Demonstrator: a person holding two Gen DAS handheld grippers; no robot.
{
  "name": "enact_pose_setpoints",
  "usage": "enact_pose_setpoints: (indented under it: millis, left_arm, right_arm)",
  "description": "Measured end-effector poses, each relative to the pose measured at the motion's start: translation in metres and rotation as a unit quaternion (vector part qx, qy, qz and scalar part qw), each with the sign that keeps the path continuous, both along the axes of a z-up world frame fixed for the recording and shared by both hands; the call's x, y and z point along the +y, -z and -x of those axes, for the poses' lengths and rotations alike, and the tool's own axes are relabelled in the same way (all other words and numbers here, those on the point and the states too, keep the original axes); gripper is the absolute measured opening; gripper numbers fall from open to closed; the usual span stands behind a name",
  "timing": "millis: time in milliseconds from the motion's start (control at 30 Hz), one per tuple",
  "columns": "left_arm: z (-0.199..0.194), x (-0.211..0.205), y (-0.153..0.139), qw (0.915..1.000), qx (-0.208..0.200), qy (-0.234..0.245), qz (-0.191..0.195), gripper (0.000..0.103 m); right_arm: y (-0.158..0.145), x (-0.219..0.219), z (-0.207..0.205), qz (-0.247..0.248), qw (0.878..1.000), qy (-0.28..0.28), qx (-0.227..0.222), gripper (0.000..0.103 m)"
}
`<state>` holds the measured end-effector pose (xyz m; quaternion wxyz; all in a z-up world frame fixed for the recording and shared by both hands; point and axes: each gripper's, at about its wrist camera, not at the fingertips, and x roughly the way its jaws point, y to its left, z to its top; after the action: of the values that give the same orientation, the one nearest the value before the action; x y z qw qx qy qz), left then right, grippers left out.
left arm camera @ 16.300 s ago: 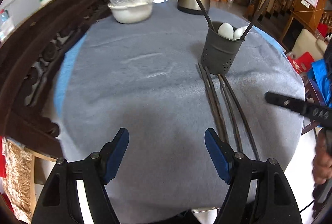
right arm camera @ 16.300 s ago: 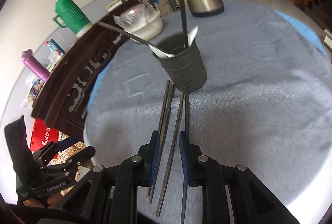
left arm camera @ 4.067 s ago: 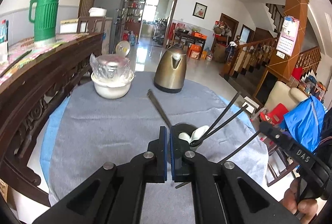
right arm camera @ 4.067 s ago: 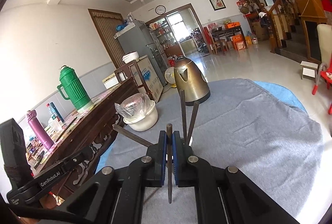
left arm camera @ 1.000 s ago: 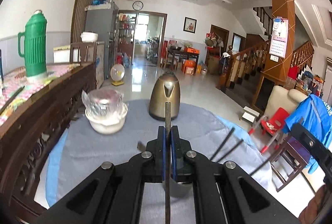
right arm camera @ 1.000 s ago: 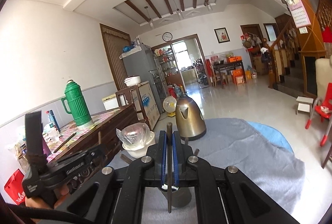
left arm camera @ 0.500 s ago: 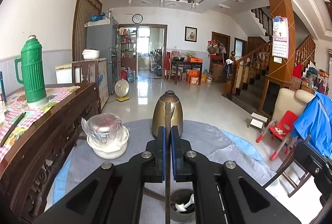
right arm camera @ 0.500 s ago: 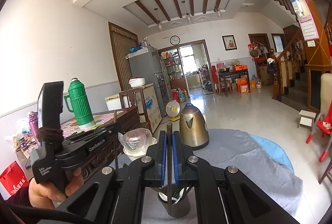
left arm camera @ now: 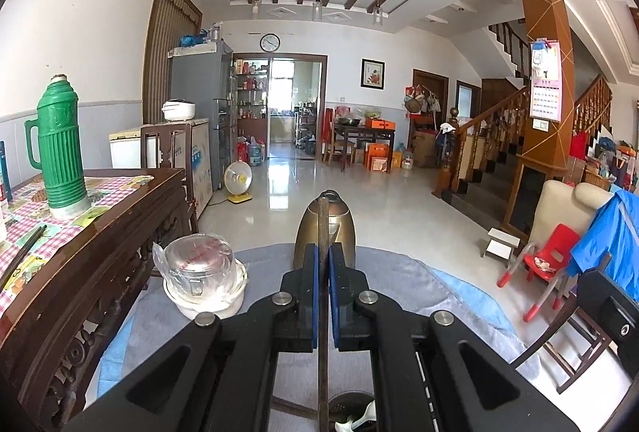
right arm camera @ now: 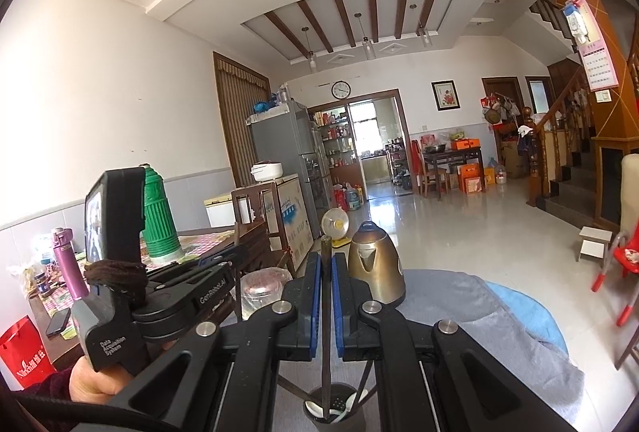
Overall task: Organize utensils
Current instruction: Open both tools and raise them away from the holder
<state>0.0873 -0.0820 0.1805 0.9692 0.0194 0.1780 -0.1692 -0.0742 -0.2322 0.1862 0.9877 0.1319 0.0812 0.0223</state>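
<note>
Right wrist view: the right hand-held gripper (right arm camera: 326, 302) clenched a dark chopstick (right arm camera: 326, 332) upright, tip inside the grey utensil holder (right arm camera: 334, 419) with a white spoon (right arm camera: 315, 409), near the counter's (right arm camera: 459, 316) front edge. The left hand-held gripper (left arm camera: 322, 296) gripped another chopstick (left arm camera: 322, 312) over the holder. Since a second ago, both views had tilted upward.

Kettle (left arm camera: 325, 228) behind the utensil holder (right arm camera: 334, 410) on the table (right arm camera: 499, 336), covered bowl (left arm camera: 203, 282) to its left.
</note>
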Motion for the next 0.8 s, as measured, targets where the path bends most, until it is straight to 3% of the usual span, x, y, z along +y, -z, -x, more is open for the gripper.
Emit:
enact_pose_setpoints:
  millis: [267, 800]
  left_arm:
    - [-0.018, -0.003, 0.007, 0.9999, 0.004, -0.003, 0.011, 0.005]
    - [-0.051, 0.002, 0.027, 0.9968, 0.021, -0.014, 0.076, 0.005]
  right_arm:
    - [0.004, 0.001, -0.012, -0.001, 1.0, 0.004, 0.003, 0.005]
    - [0.02, -0.002, -0.035, -0.008, 1.0, 0.007, 0.022, 0.005]
